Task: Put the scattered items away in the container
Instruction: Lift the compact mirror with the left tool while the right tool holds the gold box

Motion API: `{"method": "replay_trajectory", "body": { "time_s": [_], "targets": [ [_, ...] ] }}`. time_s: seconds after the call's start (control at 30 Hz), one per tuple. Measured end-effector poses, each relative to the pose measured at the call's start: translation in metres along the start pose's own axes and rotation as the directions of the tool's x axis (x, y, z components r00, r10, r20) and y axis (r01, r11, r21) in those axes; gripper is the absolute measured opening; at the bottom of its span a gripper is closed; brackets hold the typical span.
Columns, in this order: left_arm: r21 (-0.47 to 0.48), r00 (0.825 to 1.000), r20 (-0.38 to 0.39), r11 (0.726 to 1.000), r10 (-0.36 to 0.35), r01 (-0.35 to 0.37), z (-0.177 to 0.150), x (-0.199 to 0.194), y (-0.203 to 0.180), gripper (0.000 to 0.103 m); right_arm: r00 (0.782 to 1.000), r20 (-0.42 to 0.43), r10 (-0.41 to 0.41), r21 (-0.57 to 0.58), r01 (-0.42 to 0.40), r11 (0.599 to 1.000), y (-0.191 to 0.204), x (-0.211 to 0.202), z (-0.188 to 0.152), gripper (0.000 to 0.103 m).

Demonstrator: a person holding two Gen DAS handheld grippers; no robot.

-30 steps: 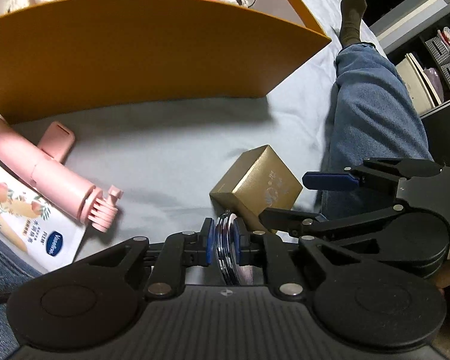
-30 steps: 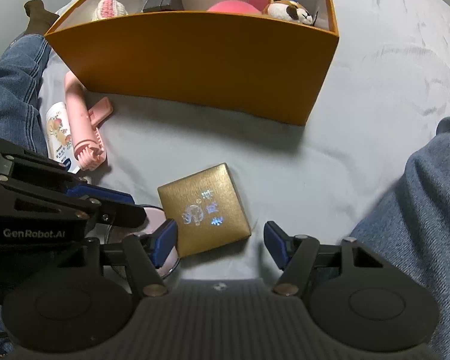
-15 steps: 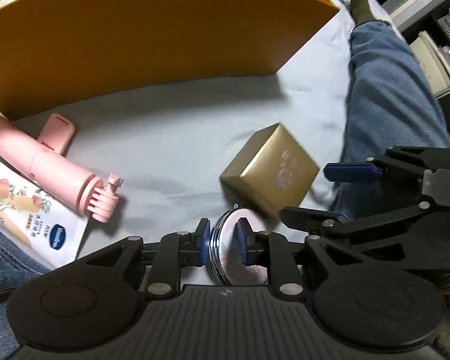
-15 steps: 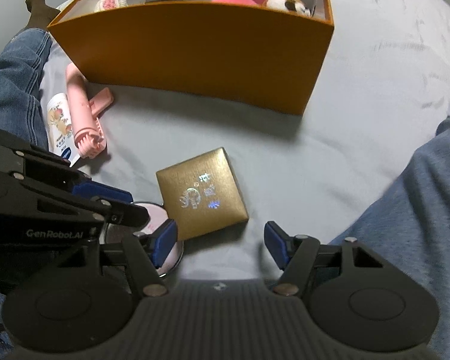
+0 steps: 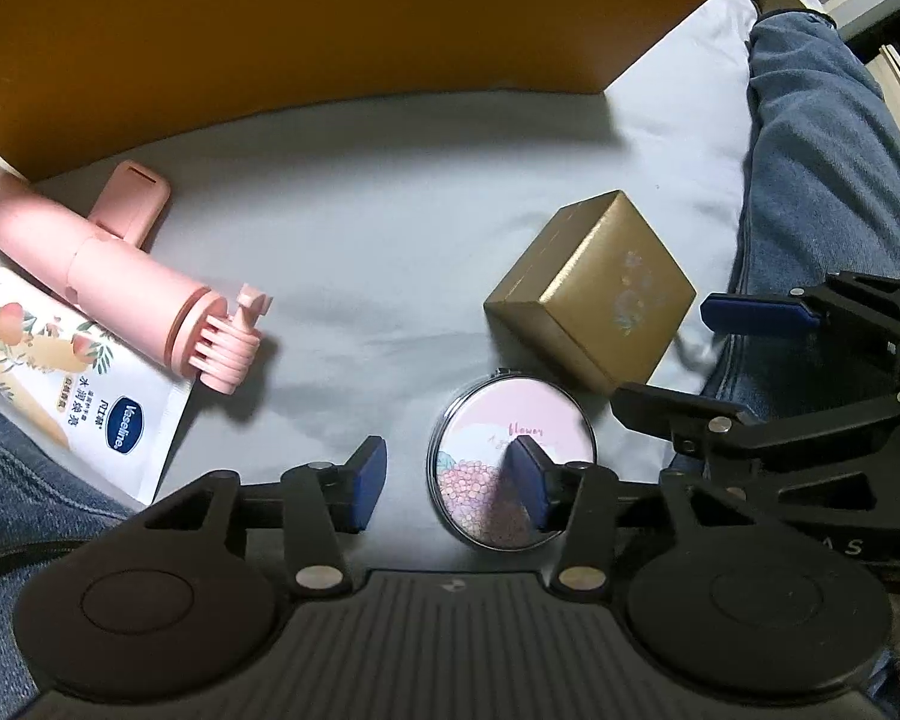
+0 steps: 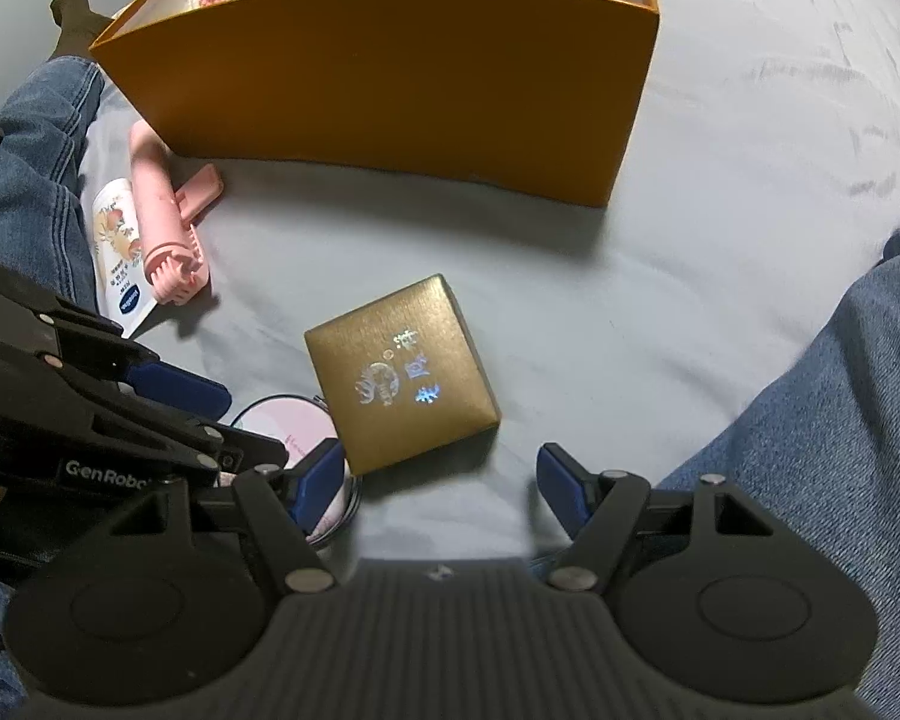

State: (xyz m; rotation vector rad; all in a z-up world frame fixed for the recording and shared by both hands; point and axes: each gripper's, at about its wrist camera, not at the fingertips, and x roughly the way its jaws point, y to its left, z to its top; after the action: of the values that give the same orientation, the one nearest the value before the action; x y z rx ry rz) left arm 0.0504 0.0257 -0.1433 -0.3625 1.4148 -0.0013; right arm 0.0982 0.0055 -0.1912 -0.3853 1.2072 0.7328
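- Between the blue pads of your left gripper (image 5: 444, 483) lies the round compact mirror (image 5: 513, 456), flat on the pale sheet (image 5: 378, 228); the jaws are opening, and the left pad stands clear of the mirror (the right pad covers part of its lid in the view, so I cannot tell if it touches).
- Just beyond the mirror, ahead and to the right of your left gripper, sits the gold box (image 5: 594, 306), very close to the mirror's rim.
- Your right gripper (image 6: 441, 483) hovers near the front edge of the gold box (image 6: 399, 372); its jaws are opening too, and nothing is between the pads.
- Ahead and to the left of your left gripper lie the pink roller tool (image 5: 120, 264) and the Vaseline tube (image 5: 72, 378); the tool rests partly over the tube.
- Well ahead of both grippers stands the orange container (image 6: 402, 84), which holds several items already (a knitted piece, a plush toy and some pink things).
- Your legs in blue jeans (image 6: 858, 408) lie on both sides of the scene.
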Motion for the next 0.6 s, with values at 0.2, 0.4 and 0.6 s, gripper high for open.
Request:
{"method": "replay_trajectory", "body": {
  "time_s": [0.2, 0.4, 0.6],
  "targets": [
    [-0.008, 0.999, 0.006, 0.999, -0.048, 0.048, 0.0, -0.008, -0.001, 0.055, 1.0, 0.01, 0.006, 0.017, -0.006, 1.0, -0.005, -0.006, -0.002, 0.072],
    [0.034, 0.996, -0.071, 0.998, -0.054, 0.057, -0.002, 0.01, -0.008, 0.062, 1.0, 0.019, 0.01, 0.043, -0.011, 0.999, -0.01, -0.007, -0.004, 0.067],
    [0.025, 0.996, -0.07, 0.998, -0.054, 0.056, 0.0, 0.018, -0.009, 0.067, 1.0, 0.017, 0.008, 0.038, -0.009, 0.999, -0.011, -0.007, -0.004, 0.067]
  ]
}}
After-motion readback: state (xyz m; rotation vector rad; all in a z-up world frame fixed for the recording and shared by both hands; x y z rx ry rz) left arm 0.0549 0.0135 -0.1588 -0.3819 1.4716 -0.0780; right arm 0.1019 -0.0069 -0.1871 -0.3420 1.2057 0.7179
